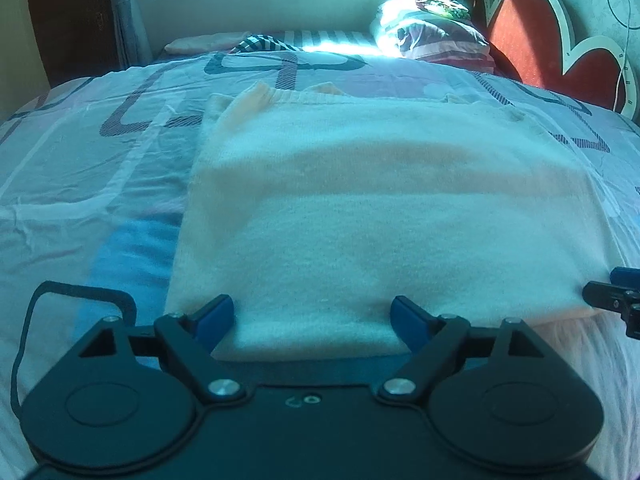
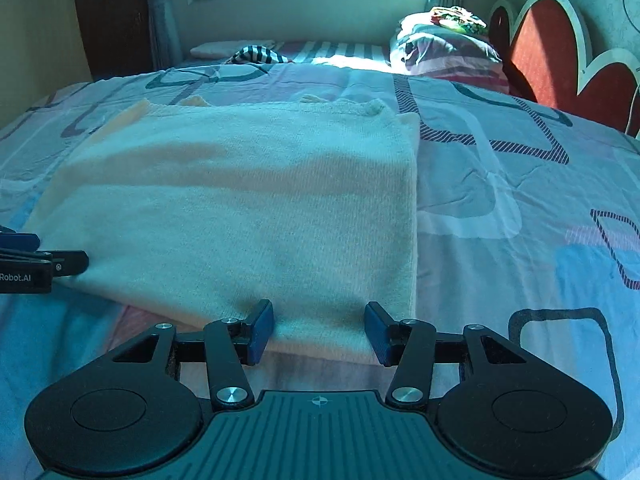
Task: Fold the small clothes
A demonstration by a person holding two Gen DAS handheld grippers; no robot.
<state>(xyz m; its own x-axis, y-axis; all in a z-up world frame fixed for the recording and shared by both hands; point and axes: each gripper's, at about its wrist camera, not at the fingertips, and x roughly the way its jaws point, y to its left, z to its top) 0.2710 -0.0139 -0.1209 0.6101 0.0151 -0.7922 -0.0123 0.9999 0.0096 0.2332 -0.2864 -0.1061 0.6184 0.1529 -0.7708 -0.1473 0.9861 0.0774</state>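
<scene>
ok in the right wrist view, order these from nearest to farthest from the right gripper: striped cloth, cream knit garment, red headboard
1. Cream knit garment: its near edge lies between the right gripper's open fingers.
2. Red headboard: far right.
3. Striped cloth: far left, below the window.

A bed [image 2: 500,200] carries everything, covered by a pale sheet printed with dark rounded outlines and pink and blue patches. Just ahead of the left gripper [image 1: 313,322] and the right gripper [image 2: 319,330] a cream knitted garment [image 2: 248,208] lies flat on the sheet, folded to a rectangle. Far beyond the grippers lie a black-and-white striped cloth [image 2: 256,55], a pale pink pillow [image 2: 224,49] and, to the right, a heap of striped bedding [image 2: 448,54].
</scene>
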